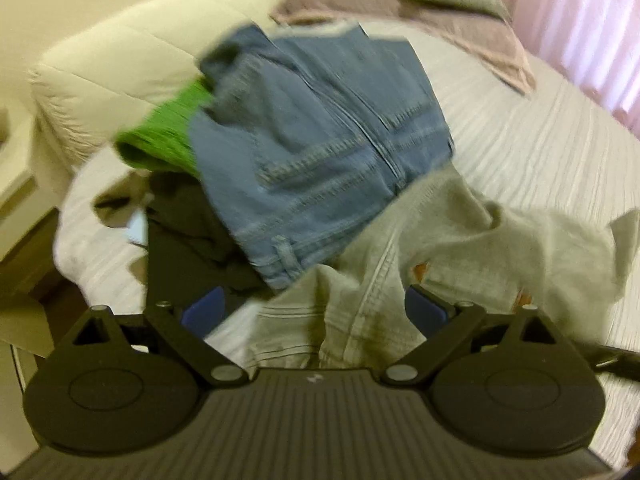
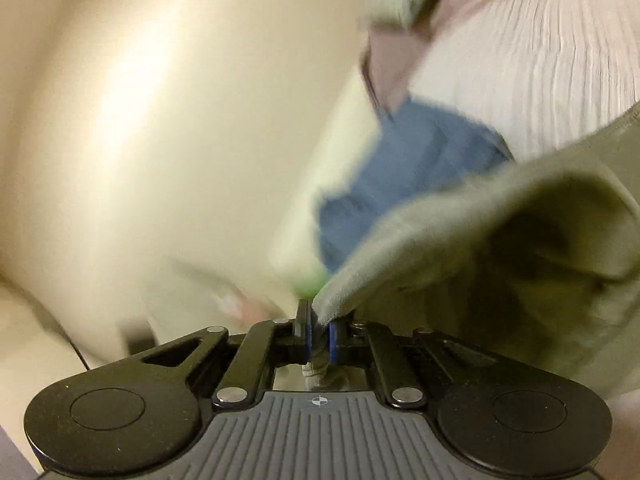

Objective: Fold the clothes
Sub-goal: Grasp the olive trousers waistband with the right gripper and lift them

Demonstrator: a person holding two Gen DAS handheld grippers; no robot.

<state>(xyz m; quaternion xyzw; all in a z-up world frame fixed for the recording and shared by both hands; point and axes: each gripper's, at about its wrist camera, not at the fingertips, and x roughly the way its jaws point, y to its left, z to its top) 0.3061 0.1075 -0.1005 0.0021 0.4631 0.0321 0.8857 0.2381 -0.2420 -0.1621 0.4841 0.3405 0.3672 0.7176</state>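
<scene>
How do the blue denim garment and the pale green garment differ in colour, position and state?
The blue denim garment is blue; the pale green garment is a washed-out grey-green. The denim lies on top of the clothes pile on the bed, with no gripper on it; the pale green one is pinched in the right gripper and passes between the open jaws of the left gripper. Both show stitched seams.

Left tool [image 1: 316,312] spread wide, right tool [image 2: 319,338] clamped on cloth

A bed with white ribbed bedspread [image 1: 540,152] fills the frame; cream quilted headboard [image 1: 120,60] upper left, pink curtain [image 1: 592,20] upper right.
</scene>
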